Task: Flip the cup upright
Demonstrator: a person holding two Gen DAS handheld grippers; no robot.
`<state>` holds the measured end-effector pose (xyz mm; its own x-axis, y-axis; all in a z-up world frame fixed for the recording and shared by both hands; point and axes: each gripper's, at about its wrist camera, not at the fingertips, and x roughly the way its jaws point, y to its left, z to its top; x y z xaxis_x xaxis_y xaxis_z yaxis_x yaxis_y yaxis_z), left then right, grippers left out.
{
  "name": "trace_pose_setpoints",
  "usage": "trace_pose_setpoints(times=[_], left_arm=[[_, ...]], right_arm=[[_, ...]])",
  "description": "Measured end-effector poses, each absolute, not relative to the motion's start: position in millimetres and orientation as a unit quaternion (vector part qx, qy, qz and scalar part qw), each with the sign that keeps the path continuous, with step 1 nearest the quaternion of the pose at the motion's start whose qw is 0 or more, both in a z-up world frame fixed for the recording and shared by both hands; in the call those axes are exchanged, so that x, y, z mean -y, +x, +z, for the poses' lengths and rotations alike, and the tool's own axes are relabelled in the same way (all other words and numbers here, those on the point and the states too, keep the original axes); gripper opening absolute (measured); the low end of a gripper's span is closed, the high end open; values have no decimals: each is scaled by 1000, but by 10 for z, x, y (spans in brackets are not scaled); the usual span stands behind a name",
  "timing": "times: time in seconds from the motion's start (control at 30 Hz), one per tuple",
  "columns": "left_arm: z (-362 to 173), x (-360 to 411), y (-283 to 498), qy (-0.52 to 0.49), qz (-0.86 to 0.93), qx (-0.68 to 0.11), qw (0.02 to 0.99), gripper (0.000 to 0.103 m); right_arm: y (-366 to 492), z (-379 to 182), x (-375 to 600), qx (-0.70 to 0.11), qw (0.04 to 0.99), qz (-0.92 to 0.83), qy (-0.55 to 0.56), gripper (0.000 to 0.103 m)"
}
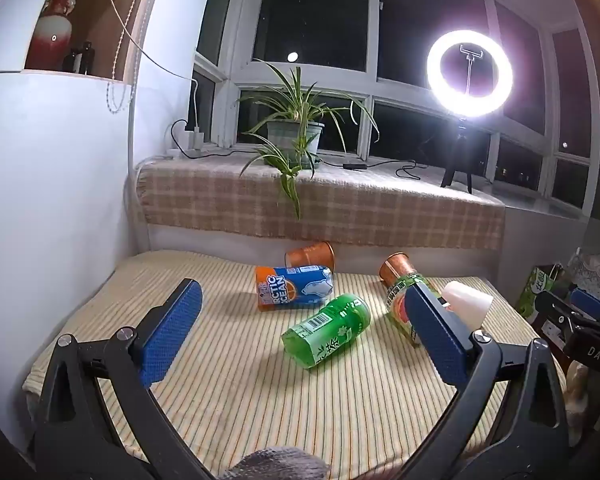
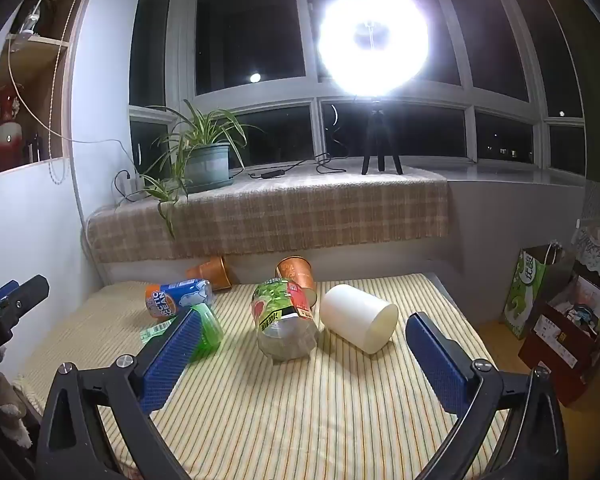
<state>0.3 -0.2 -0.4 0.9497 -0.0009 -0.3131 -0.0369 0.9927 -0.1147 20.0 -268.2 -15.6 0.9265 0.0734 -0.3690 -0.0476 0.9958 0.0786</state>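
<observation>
Several cups lie on their sides on the striped cloth (image 2: 300, 400). A white cup (image 2: 358, 317) lies on the right, base toward me; it also shows in the left wrist view (image 1: 468, 302). A clear cup with a red-green label (image 2: 284, 320) lies beside it. A green cup (image 1: 326, 330), a blue-orange "Arctic Ocean" cup (image 1: 294, 286) and two copper-orange cups (image 1: 310, 255) (image 1: 396, 268) lie further left and back. My left gripper (image 1: 302, 334) is open, with the green cup ahead between its fingers. My right gripper (image 2: 304, 354) is open, short of the clear and white cups.
A plaid-covered sill (image 2: 268, 216) behind the table carries a potted plant (image 2: 206, 160), cables and a bright ring light on a tripod (image 2: 374, 48). A white wall (image 1: 60, 184) stands on the left. Bags and a box (image 2: 560, 312) stand on the floor at right.
</observation>
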Motion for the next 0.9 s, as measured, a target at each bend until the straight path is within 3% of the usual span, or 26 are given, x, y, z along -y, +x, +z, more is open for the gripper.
trace_pose_setpoints(times=[0.9], left_arm=[[1, -10, -22, -55, 14, -149, 987, 103]], right_arm=[[234, -151, 2658, -185, 982, 28, 27, 103]])
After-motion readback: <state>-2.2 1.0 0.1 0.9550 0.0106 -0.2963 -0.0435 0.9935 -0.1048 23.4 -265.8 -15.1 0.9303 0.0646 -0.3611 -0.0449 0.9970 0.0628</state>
